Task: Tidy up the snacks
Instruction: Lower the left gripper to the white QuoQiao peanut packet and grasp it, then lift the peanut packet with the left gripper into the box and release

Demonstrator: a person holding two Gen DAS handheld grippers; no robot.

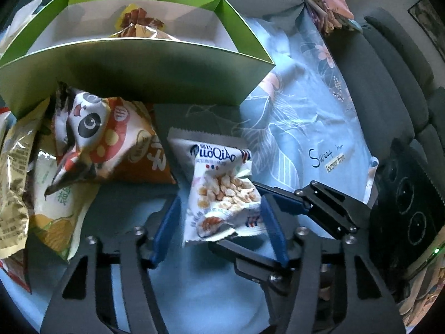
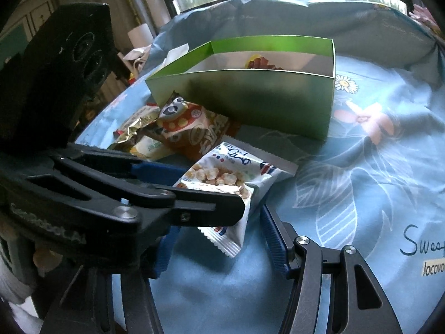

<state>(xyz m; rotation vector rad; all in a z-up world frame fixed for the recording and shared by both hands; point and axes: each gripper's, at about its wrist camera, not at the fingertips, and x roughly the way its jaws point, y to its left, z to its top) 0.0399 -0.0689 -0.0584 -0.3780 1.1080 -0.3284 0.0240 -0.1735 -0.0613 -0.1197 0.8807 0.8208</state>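
Observation:
A white puffed-snack packet lies on the blue floral cloth just in front of a green cardboard box. My left gripper straddles the packet, and its blue pads press its sides and crumple it. My right gripper comes in from the right. Its jaws stand apart around the packet's lower corner, with gaps to both pads. One brown-and-gold wrapped snack lies inside the box.
An orange panda bag, a gold packet and a green-yellow packet are piled left of the white one, against the box. A grey sofa is at the right, beyond the cloth's edge.

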